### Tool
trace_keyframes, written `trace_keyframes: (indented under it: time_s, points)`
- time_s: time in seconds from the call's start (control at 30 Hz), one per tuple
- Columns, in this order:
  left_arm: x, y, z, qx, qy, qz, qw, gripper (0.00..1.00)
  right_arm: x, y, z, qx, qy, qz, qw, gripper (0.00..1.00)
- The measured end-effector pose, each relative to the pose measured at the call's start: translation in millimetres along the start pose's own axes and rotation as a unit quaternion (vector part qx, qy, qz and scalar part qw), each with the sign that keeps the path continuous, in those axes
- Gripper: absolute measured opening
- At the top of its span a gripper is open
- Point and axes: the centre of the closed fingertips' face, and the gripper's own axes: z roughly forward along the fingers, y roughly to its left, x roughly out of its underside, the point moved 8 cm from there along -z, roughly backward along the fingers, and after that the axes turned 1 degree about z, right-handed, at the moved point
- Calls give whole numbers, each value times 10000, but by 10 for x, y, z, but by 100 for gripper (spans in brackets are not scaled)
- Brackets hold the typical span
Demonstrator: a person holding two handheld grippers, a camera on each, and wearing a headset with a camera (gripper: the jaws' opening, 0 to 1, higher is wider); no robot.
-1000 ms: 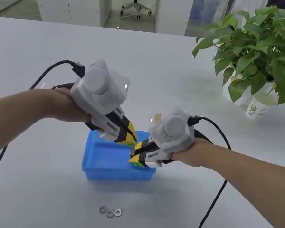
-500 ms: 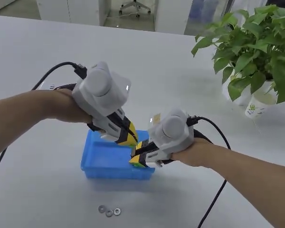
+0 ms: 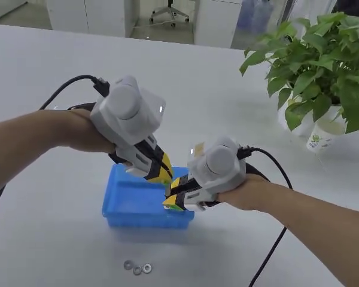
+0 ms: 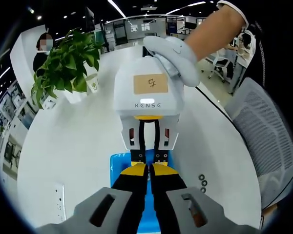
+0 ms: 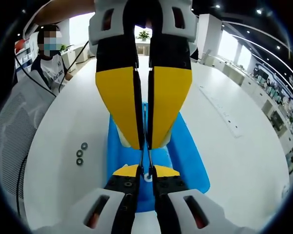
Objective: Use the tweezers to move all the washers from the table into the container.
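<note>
A blue container [image 3: 121,210] sits on the white table. Both grippers meet tip to tip above its right end. My left gripper [image 3: 163,174] comes down from the upper left and my right gripper [image 3: 173,201] from the right. In the right gripper view thin metal tweezers [image 5: 145,158] run from the left gripper's shut yellow jaws into my right gripper [image 5: 145,173], which is shut around their lower end. A small pale ring [image 5: 148,177] shows at that spot. Three washers [image 3: 137,268] lie in a row on the table in front of the container, also seen as washers [image 5: 80,153] and washers [image 4: 202,183].
A potted green plant [image 3: 323,66] stands at the table's far right. Black cables [image 3: 63,89] trail from both grippers across the table. A person sits beyond the table edge [image 5: 51,63] in the right gripper view.
Only the head camera has shifted slightly. Both grippers hold the same place over the container, and the washers have not moved.
</note>
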Motion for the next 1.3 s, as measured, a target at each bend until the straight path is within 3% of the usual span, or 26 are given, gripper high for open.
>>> trace_keyframes:
  time_s: [0.5,0.83,0.97,1.3]
  points:
    - [-220,-130,-274,-151,-1,160,9998,6,-236,125,-232,237,-221,-165,9993,12]
    - [-311,-362,-436,-255,106,237,9993,6,-375,330,-311,334,-371,-288,9983,12]
    - [-321,-476,-475,-294,68,226,9993,6,-408,434,-326,335,-423,-316,9980,12]
    - [-288,-726,-531,-197,214,349,9990,6,-456,714,-281,282,-491,-329,9979,12]
